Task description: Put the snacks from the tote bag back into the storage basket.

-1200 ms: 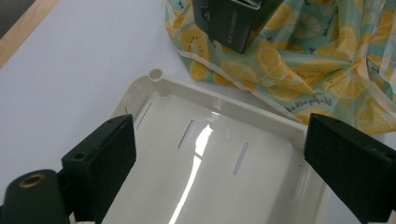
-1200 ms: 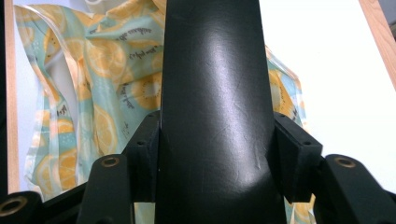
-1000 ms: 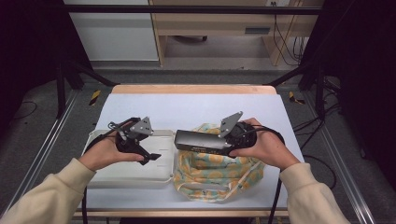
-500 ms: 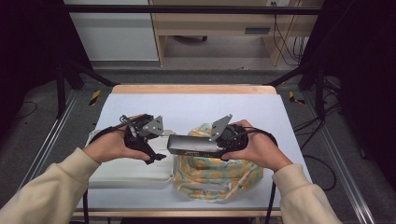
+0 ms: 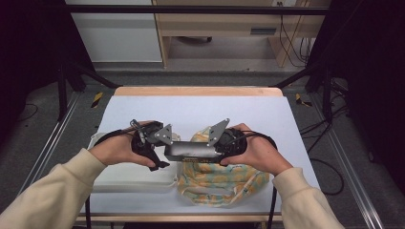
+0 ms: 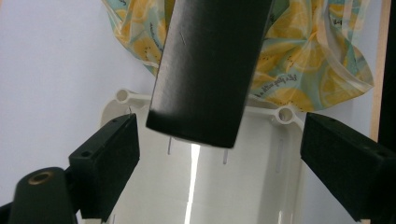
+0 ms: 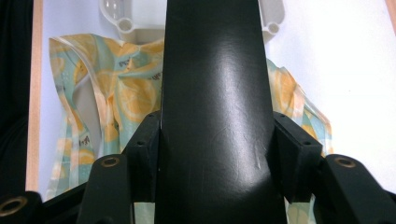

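- I am holding a black box (image 7: 212, 116) in my right gripper (image 5: 217, 145), its jaws pressing on the box's two long sides.
- My left gripper (image 5: 160, 150) is facing the box's free end with its jaws standing wide, one on each side of that end and not touching it.
- The box is hanging level above the table (image 5: 200, 107), between my two hands.
- Below it, a lemon-print bag (image 5: 219, 179) is lying crumpled on the table.
- Just beside the bag, a white tray (image 5: 129, 176) is sitting under my left hand (image 5: 112, 150).
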{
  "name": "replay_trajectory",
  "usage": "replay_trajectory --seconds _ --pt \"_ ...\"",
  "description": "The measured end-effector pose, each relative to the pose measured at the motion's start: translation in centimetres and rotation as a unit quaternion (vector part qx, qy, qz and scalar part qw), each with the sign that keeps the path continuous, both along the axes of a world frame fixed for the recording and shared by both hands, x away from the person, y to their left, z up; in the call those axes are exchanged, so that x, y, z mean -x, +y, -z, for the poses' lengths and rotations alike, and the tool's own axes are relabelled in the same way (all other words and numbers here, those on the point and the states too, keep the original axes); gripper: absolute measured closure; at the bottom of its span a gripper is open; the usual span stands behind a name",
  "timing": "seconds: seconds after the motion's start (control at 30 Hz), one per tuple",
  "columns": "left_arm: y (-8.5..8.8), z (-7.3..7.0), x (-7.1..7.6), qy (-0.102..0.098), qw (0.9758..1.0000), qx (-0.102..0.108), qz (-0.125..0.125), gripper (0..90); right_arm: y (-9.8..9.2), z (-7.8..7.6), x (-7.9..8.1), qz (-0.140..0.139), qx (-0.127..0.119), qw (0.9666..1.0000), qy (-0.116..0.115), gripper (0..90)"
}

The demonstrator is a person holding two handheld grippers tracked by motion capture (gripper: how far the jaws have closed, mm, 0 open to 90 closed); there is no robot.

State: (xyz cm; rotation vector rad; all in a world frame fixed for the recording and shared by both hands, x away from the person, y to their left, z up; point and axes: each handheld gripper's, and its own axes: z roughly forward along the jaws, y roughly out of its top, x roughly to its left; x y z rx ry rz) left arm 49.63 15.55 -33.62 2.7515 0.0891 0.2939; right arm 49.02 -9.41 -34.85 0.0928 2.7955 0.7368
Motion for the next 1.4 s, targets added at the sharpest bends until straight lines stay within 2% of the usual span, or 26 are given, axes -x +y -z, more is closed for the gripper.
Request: replay_trajectory --seconds 0.1,0.27,0.3,0.43,0.67,0.83,1.07,1.27,1.37,1.4 --pt "-0.2 0.2 -0.2 0.001 1.0000 0.001 -0.002 13.6 0.3 0.0 0.1 -0.003 0.000 1.0000 0.001 43.3" --pt "-0.7 0.5 -0.5 0.004 0.9999 -0.008 0.009 18.3 0.7 0.0 0.3 -0.014 -0.002 0.9999 0.003 43.3" --pt "-0.9 0.7 -0.4 0.008 0.9997 -0.013 0.018 19.6 0.8 -0.1 0.4 -0.017 -0.002 0.9998 0.004 43.3" --pt "-1.4 1.0 -0.3 0.010 0.9992 -0.027 0.028 23.7 1.0 -0.1 0.4 -0.023 -0.004 0.9997 0.005 43.3" --pt "-1.9 1.5 -0.4 0.018 0.9984 -0.042 0.035 34.9 1.2 -0.1 0.5 -0.030 -0.003 0.9995 0.010 43.2" --pt "-2.1 1.8 -0.4 0.019 0.9977 -0.052 0.038 39.5 1.3 0.0 0.5 -0.029 -0.004 0.9995 0.010 43.2" --pt "-2.4 2.2 -0.2 0.022 0.9957 -0.075 0.049 42.0 1.5 0.2 0.6 -0.037 0.005 0.9992 0.012 43.2" --pt "-2.3 2.0 -0.1 0.012 0.9957 -0.077 0.049 43.1 1.4 0.6 0.5 -0.035 -0.003 0.9993 0.011 42.4" --pt "-2.3 2.0 -0.3 0.015 0.9958 -0.077 0.046 43.2 1.4 0.8 0.5 -0.028 -0.006 0.9995 0.013 40.3" --pt "-2.1 1.8 -0.4 0.016 0.9962 -0.075 0.043 43.3 1.3 1.0 0.4 -0.007 -0.012 0.9998 0.013 25.5"
